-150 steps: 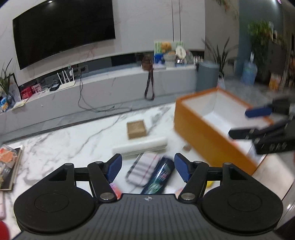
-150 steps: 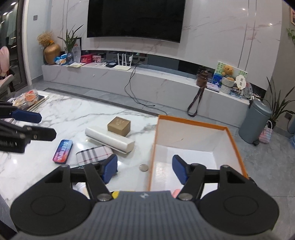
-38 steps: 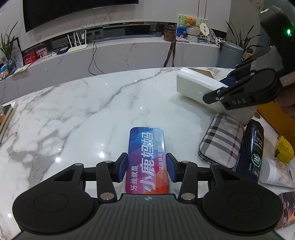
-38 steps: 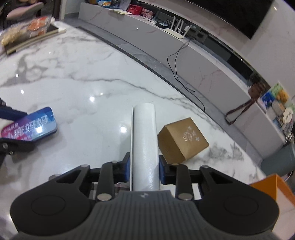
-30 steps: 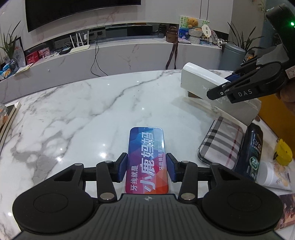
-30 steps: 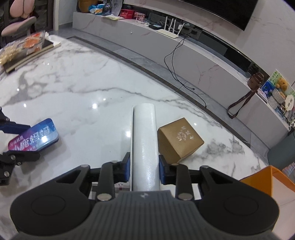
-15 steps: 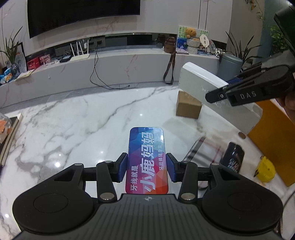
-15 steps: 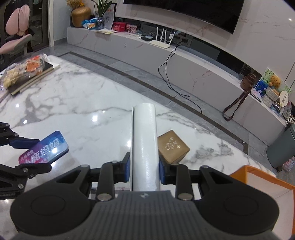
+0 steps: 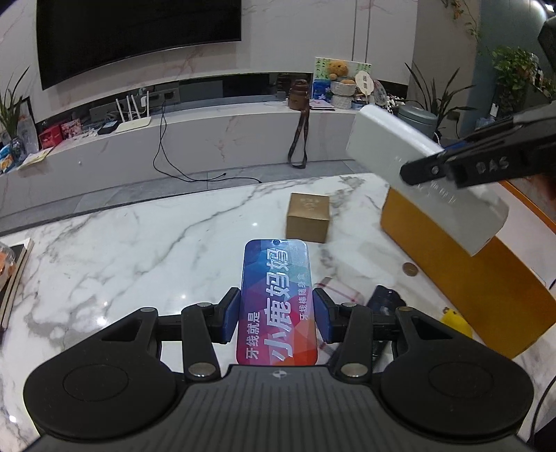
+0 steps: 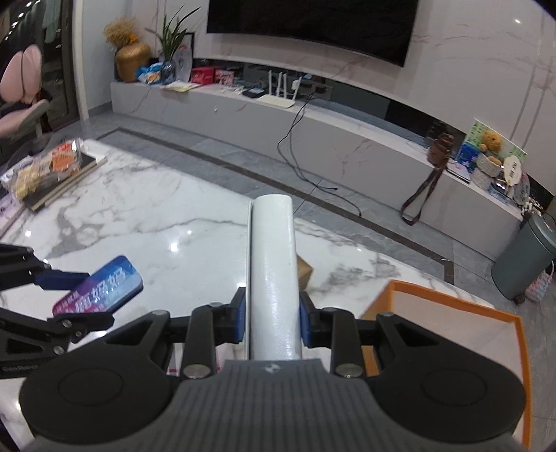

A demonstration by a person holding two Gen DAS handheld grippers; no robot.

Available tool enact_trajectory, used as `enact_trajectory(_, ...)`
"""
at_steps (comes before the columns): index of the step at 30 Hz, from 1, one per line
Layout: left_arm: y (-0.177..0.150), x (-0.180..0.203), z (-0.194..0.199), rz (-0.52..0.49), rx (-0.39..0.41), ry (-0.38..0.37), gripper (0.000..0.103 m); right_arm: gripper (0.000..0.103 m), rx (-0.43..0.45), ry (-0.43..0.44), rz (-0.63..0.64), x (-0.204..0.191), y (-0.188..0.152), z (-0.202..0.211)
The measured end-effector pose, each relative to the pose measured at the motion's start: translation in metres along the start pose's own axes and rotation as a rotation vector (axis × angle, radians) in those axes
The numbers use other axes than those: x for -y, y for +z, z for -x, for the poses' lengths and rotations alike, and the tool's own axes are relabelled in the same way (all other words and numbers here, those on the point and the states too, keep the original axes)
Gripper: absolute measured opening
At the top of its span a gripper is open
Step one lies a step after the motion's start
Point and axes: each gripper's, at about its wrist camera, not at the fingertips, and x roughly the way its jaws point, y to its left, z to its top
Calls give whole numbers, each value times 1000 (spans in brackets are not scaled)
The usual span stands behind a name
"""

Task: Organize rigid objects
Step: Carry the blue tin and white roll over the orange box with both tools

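Left wrist view alone: coin (image 9: pixel 409 268), left jaws clamping tin (image 9: pixel 277 306), right jaws clamping white box (image 9: pixel 417 174).

Behind my table there's a big TV (image 9: pixel 139 31), a white router (image 10: pixel 278 99), and a grey bin (image 10: pixel 524 260).
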Motion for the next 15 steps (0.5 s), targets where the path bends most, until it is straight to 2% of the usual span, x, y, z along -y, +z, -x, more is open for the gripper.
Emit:
enact_trajectory(8, 15, 34, 7, 10, 1, -41, 50, 29, 6, -33, -31, 27, -16, 31)
enact_trajectory(15, 45, 86, 11, -78, 27, -78, 50, 29, 15, -79, -106, 73, -40, 57)
